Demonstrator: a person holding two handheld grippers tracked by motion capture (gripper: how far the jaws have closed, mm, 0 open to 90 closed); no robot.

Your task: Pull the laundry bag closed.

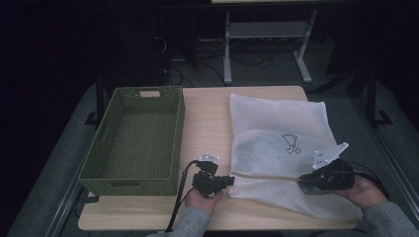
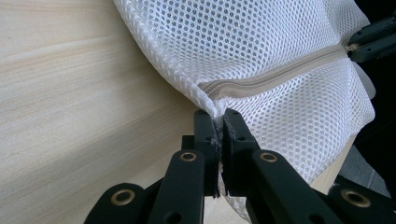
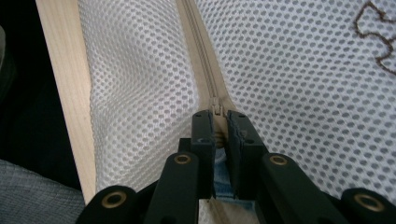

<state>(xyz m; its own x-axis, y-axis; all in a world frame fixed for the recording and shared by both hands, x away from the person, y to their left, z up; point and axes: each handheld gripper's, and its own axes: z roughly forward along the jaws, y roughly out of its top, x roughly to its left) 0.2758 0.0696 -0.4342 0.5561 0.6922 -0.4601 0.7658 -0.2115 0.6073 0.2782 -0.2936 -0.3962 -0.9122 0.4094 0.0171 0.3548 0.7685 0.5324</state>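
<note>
One mesh bag (image 1: pixel 281 143) — one green basket (image 1: pixel 133 140) — two grippers.

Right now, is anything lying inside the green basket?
No, the green basket sits empty beside the mesh bag in the high view.

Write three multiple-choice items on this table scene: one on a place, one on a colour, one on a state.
1. Where does the basket stand relative to the mesh bag?
A. to its left
B. on top of it
C. to its right

2. What colour is the basket?
A. red
B. green
C. white

3. What does the left hand-held gripper do?
A. hangs open above the basket
B. lies on the floor
C. pinches the bag's edge at the zipper end

A: the high view shows it left of the bag.
B: its weave is olive green.
C: the jaws are clamped on mesh.
</note>
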